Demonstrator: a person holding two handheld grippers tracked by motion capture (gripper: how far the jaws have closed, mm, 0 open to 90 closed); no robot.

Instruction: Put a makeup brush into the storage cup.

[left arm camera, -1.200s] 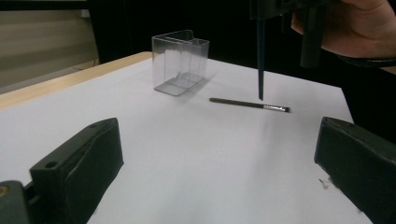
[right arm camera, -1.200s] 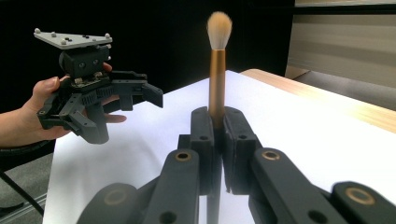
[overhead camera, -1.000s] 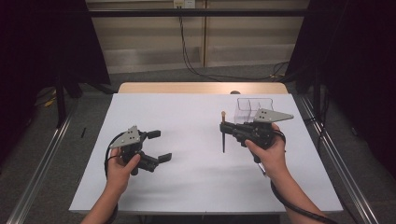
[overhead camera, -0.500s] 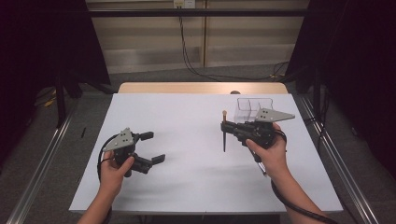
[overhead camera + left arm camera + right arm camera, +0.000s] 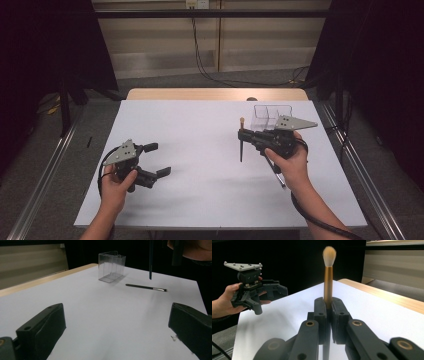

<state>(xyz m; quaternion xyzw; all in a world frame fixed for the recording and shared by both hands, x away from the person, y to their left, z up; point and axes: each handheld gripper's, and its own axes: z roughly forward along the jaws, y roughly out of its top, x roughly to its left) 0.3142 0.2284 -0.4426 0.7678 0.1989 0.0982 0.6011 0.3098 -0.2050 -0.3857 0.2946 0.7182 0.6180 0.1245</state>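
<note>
High view shows the white table (image 5: 210, 150), then a clear box (image 5: 272, 116) near its far right. The left gripper (image 5: 159, 160) stands wide with nothing between its jaws, while the right gripper (image 5: 243, 135) clamps an upright makeup brush (image 5: 328, 277). A pen (image 5: 146, 287) lies flat on the table.

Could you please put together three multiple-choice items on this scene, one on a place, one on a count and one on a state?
1. Where does the clear container stand?
A. at the table's far right
B. at the near left corner
C. under the left gripper

2. How many brushes or pens does the scene hold?
A. one
B. two
C. four

3. How does the left gripper stand?
A. shut on a pen
B. shut on nothing
C. open and empty

Key: 1 A, the high view shows it beyond the right gripper. 2 B, the makeup brush stands clamped in the right gripper and a dark pen lies on the table. 3 C, its jaws stand wide apart over bare table.
</note>
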